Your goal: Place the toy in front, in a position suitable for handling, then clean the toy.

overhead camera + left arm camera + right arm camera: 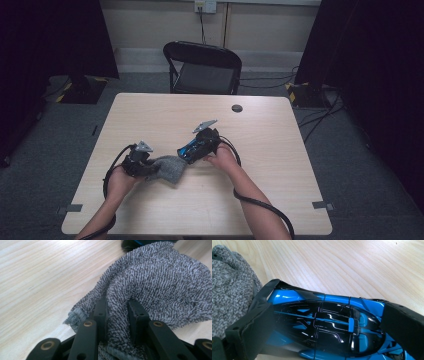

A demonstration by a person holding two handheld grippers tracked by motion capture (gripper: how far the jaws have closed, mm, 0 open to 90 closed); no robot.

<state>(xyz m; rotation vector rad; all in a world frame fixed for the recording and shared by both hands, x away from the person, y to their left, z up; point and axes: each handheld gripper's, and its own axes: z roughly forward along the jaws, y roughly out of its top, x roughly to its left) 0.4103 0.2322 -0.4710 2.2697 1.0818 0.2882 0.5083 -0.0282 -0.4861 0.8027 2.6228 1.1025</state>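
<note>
A grey knitted cloth (170, 169) lies bunched on the wooden table (260, 150) between my two hands. My left gripper (149, 167) is shut on the cloth's left edge. In the left gripper view, a fold of the cloth (160, 282) is pinched between the two black jaws of the left gripper (117, 308). My right gripper (194, 149) is shut on a glossy blue and black toy car (189, 151), whose end touches the cloth's right side. In the right gripper view, the jaws of the right gripper (324, 320) press on both sides of the car (319, 315), with the cloth (232, 290) just beside it.
A small black round disc (237, 108) sits near the table's far edge. A black folding chair (204, 67) stands behind the table. Cables (260, 204) trail from both grippers toward the near edge. Black curtains hang at both sides.
</note>
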